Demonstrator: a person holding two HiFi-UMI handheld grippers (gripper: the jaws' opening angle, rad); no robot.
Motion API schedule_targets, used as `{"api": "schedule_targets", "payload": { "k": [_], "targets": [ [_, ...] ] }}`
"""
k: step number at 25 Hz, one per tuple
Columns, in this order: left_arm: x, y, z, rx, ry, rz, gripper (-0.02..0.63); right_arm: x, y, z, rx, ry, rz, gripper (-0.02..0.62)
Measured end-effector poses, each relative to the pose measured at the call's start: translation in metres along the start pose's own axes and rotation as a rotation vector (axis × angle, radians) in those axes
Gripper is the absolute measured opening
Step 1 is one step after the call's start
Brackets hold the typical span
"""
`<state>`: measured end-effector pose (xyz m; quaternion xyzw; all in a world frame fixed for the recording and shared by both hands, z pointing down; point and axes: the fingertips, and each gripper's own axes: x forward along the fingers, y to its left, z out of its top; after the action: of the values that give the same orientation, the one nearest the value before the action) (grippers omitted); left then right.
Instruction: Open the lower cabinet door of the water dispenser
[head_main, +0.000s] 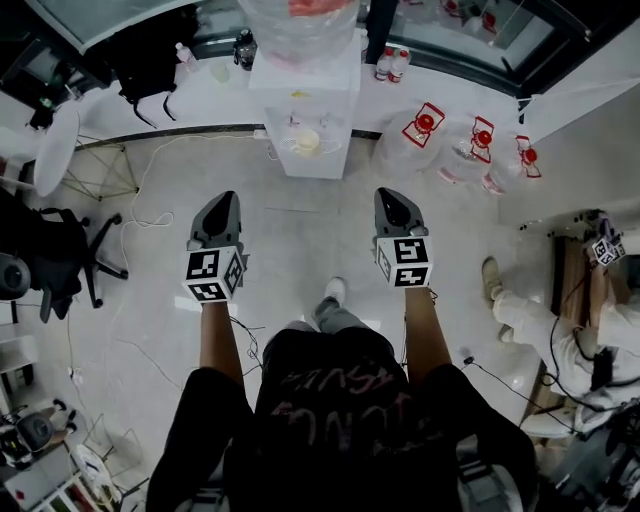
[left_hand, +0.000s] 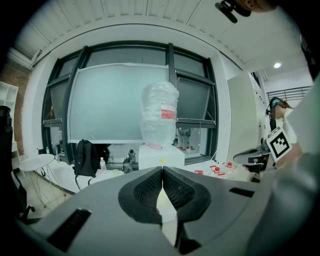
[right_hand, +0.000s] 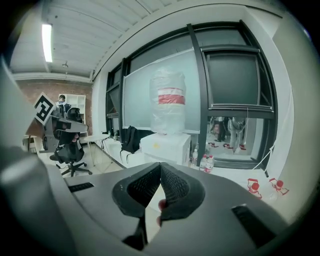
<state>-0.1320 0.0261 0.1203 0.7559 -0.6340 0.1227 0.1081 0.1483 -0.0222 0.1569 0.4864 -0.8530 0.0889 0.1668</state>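
Ahead: water dispenser (head_main: 305, 110) well beyond left gripper (head_main: 222, 198), right gripper (head_main: 392, 193), both closed.

Pale, even daylight comes through the far window (left_hand: 120, 100) and lays a soft sheen on the glossy floor (head_main: 300, 250). A ceiling strip light (right_hand: 47, 42) glares at the upper left of the right gripper view. Both gripper views bulge fisheye-fashion, with black corners. The near left gripper (left_hand: 162, 172) and right gripper (right_hand: 160, 169) look soft. The head view dims at its near edge.

No readable text; shirt print (head_main: 340, 395) illegible.
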Motion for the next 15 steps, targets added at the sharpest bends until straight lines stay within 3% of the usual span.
{"api": "schedule_targets", "payload": {
  "k": [15],
  "targets": [
    [0.050,-0.009,0.014,0.037,0.028,-0.041,0.017,0.040,-0.028,0.002,0.022,0.019,0.016,0.014]
  ]
}}
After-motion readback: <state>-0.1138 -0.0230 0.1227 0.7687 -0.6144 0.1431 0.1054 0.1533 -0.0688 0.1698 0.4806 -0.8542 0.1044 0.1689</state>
